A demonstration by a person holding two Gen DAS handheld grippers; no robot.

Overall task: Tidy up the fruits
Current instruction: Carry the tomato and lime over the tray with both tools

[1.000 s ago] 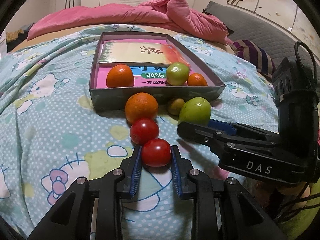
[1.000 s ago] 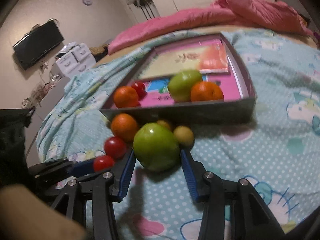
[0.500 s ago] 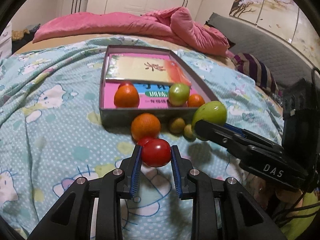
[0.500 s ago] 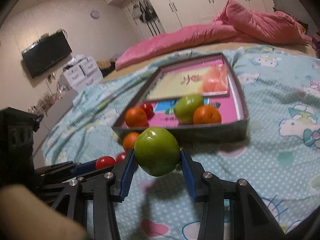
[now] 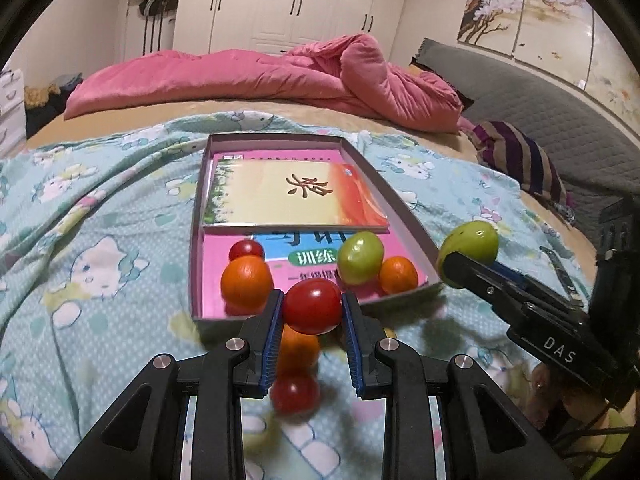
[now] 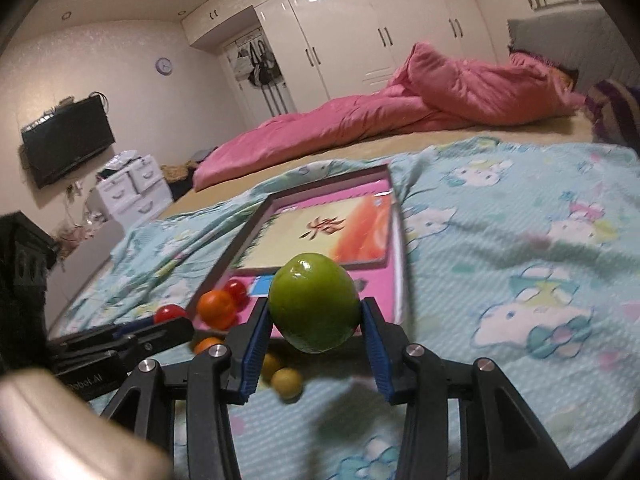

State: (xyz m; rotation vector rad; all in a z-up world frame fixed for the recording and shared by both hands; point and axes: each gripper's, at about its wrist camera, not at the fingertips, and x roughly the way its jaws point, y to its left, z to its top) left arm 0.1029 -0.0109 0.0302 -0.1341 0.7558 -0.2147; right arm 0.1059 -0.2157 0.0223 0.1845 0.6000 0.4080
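The left gripper pinches a red tomato, the right gripper a green fruit, both lifted clear just short of the box. The round skins could squirt out, and the fruit probably would roll off over the blanket.

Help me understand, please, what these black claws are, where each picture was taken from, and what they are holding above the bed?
They are two hand-held grippers, one in each of a person's hands, each with a camera looking along its fingers. In the left view, the left gripper clamps a red tomato. In the right view, the right gripper grips a green fruit. Ahead, on the patterned bedsheet, a shallow box holds books, oranges, a tomato and another green fruit. More fruit lies on the sheet in front.
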